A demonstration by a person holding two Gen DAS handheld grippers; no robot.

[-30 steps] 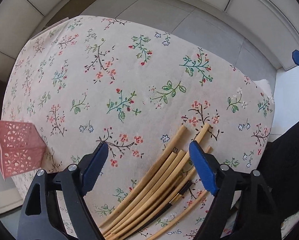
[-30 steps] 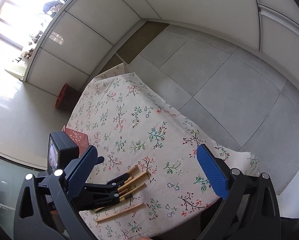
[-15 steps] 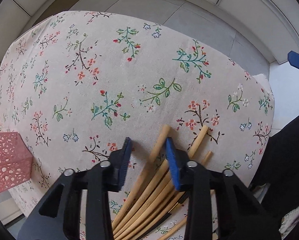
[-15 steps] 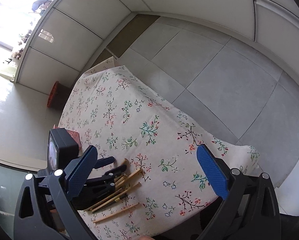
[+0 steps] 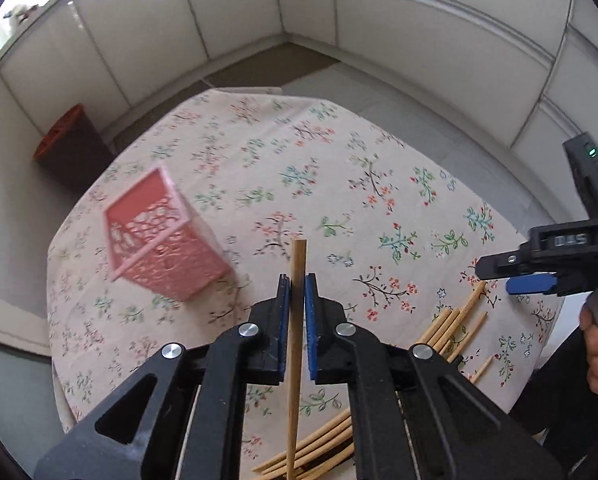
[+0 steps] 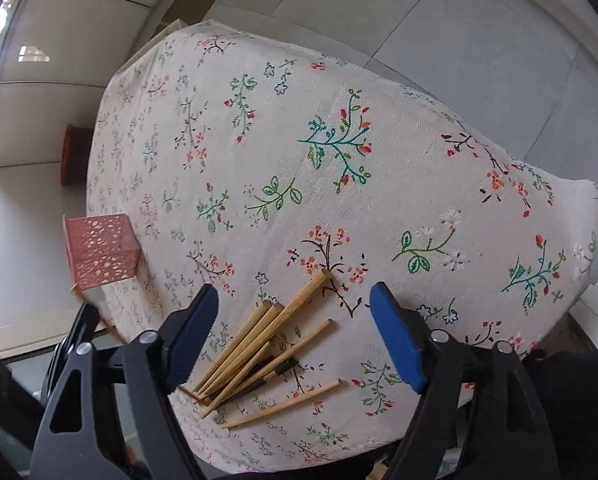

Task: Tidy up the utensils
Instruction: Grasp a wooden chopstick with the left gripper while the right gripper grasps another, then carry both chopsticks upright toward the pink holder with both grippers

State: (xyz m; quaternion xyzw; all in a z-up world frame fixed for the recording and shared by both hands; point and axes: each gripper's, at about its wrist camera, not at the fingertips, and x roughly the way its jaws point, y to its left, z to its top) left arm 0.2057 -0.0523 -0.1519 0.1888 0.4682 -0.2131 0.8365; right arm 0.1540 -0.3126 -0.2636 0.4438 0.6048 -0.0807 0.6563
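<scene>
**A:** Status on the utensil sort?

**B:** Early. Left claw (image 5: 297,282) is pinched tight on one bamboo chopstick (image 5: 295,344), lifted clear of the surface (image 6: 379,92). Stick runs straight up between the pads, tip poking out past them.

**A:** Where's it headed?

**B:** My guess is the pink perforated holder (image 5: 161,236). It stands on the floral cloth, ahead and to the left of the held stick, well apart from the pile. Blurred in the left view; I can't see anything inside it from either camera, so I'd count nothing as deposited yet.

**A:** And the rest?

**B:** Chopstick pile (image 6: 259,344) lies loose near the surface's near edge. Mostly bamboo, fanned out, with a dark-tipped one (image 6: 277,370) mixed in and one stray stick (image 6: 281,404) lying just apart from the bunch. All of that is left to move.

**A:** Right side?

**B:** Right claw (image 6: 295,336) hangs over the pile, jaws closing, pile between them, but the pads aren't pressing on any stick. No grip there yet.

**A:** So progress?

**B:** One stick in hand, zero visibly in the holder, most of the pile untouched. Call it just started. Next up is likely dropping the held stick in the holder while the right side picks its first.
</scene>
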